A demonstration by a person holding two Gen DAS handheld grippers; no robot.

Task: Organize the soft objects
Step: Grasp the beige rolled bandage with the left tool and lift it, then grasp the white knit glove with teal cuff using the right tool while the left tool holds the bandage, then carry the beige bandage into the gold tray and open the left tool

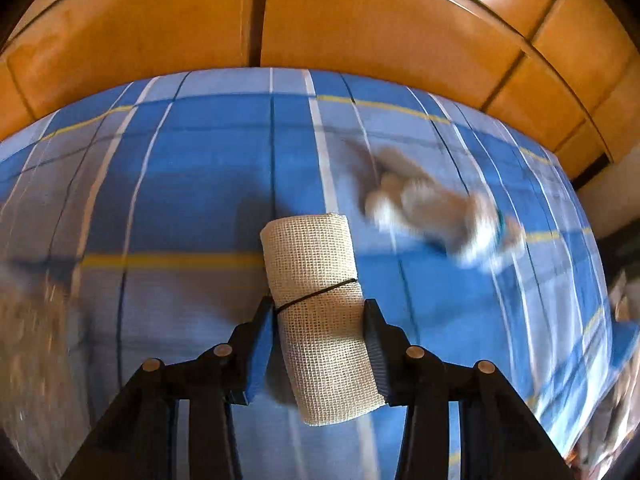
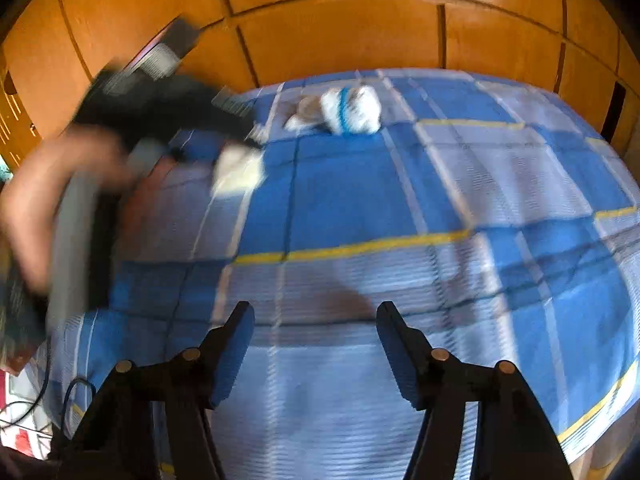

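My left tongs [image 1: 320, 316] clamp the burlap roll [image 1: 320, 320] mid-length, over the bed's [image 1: 192, 200] middle. My right tongs [image 2: 316, 320] gape wide, nothing between them.

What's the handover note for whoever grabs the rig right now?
Left gripper: jaws against both sides of the beige mesh fabric roll bound with a thin black band, low over the blue plaid bedspread.
Right gripper: open, nothing between its jaws, above bare bedspread.
Blurred white-and-grey plush toy with a teal collar lies further back on the bed, nearer the wooden panelled wall.
Done: roll gripped, it seems. No sorting spot is visible.
Left: place the roll, then the plush toy, probably with the right gripper.
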